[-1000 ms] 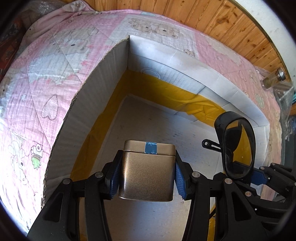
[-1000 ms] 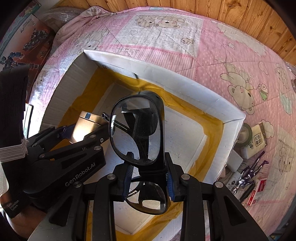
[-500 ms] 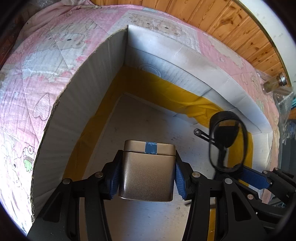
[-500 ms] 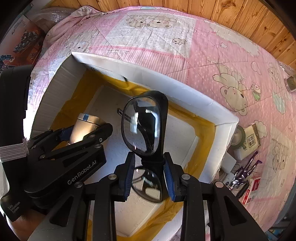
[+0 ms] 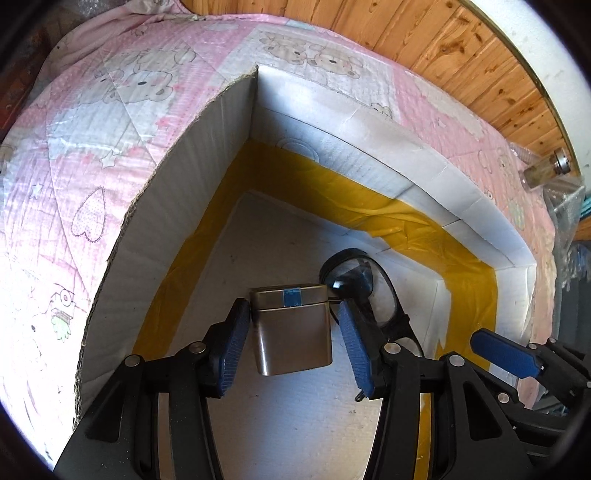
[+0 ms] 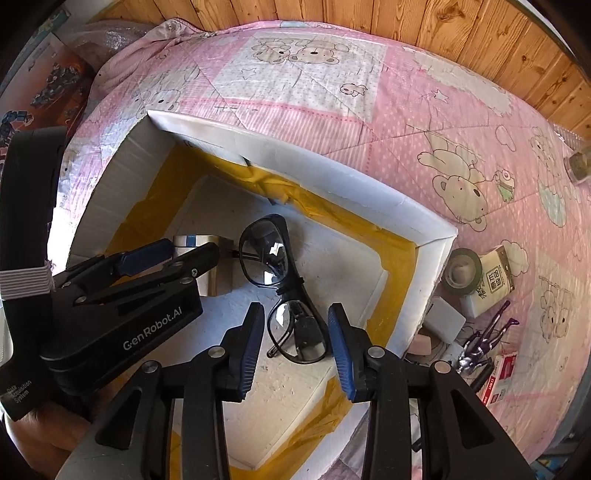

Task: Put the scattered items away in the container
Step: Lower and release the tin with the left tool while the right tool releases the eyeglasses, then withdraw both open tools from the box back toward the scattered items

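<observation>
This is a home, most likely a bedroom. A soft quilted bedspread (image 6: 424, 110) in pink and white, printed with teddy bears, hearts and stars, covers the whole bed. Just behind the bedspread runs a wall of knotty wooden panelling (image 6: 369, 18). On the bedspread sits an open white cardboard box (image 6: 332, 173) taped in yellow, and beside that box lie household odds and ends: a tape roll (image 6: 463, 271), a small packet (image 6: 496, 275), a toy figure (image 6: 484, 343).

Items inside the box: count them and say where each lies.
2. The metal tin stands on the box floor; the glasses lie beside it, touching it. Gripper arms may hide more.
</observation>
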`<state>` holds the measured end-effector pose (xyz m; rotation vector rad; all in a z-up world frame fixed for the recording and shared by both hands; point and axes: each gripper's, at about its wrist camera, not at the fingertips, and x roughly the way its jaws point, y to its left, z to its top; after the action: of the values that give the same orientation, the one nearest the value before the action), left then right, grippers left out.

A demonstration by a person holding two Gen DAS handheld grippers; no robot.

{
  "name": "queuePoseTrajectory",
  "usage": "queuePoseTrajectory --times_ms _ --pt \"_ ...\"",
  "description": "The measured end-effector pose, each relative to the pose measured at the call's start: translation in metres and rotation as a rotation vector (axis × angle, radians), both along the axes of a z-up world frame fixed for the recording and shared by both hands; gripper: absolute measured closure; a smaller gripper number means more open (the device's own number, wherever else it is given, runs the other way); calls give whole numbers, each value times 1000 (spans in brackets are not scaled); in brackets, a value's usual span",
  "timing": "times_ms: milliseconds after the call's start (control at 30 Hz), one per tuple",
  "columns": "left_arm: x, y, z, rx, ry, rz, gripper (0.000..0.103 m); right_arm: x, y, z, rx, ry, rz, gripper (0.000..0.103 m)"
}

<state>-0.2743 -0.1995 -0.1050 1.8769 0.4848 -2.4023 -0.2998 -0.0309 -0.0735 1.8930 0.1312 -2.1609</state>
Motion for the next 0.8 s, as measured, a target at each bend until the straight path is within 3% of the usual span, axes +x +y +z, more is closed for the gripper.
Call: queuePoseTrajectory --times_ms 233,800 --pt "16 6 26 -61 50 -11 50 13 15 14 -75 33 16 61" --pt "81 38 81 -151 156 -31 50 92 27 60 -209 274 210 59"
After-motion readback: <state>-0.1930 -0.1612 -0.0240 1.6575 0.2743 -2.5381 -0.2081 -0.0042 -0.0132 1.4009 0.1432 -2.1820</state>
